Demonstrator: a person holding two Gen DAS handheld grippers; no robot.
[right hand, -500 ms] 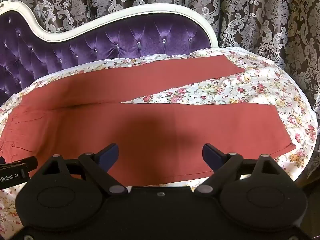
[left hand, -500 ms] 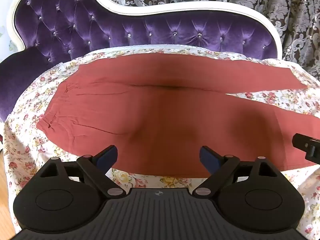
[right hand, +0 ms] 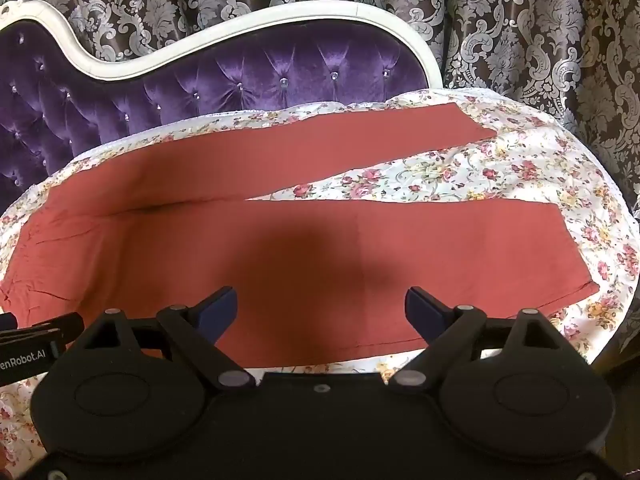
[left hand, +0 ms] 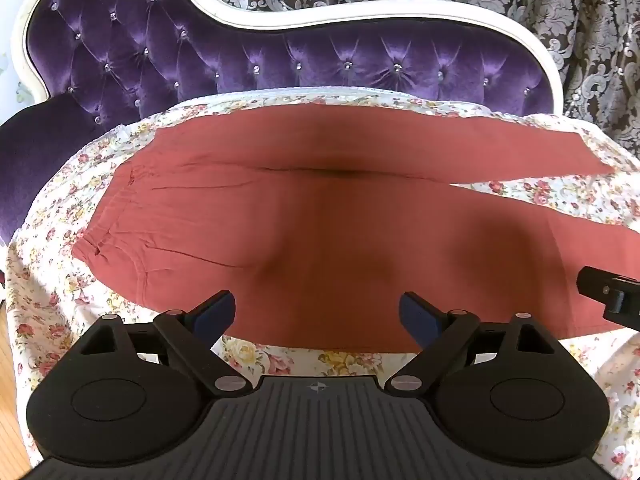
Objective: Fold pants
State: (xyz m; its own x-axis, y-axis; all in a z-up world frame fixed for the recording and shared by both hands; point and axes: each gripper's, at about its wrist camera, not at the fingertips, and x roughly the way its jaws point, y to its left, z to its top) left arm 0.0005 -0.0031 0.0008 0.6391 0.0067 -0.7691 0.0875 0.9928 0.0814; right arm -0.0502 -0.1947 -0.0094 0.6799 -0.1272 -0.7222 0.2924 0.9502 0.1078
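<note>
Rust-red pants [left hand: 320, 216] lie flat on a floral sheet [left hand: 52, 300], waistband at the left, both legs spread apart to the right. They also show in the right wrist view [right hand: 320, 256], with the leg hems at the right. My left gripper [left hand: 318, 312] is open and empty, above the near edge of the hip area. My right gripper [right hand: 321, 308] is open and empty, above the near leg. Part of the right gripper shows at the right edge of the left wrist view [left hand: 612, 300].
A purple tufted sofa back [left hand: 280, 60] with a white frame [right hand: 248, 28] rises behind the sheet. A patterned grey curtain [right hand: 540, 40] hangs behind it. The sheet's right edge [right hand: 616, 216] drops off. Wood floor shows at the lower left [left hand: 8, 380].
</note>
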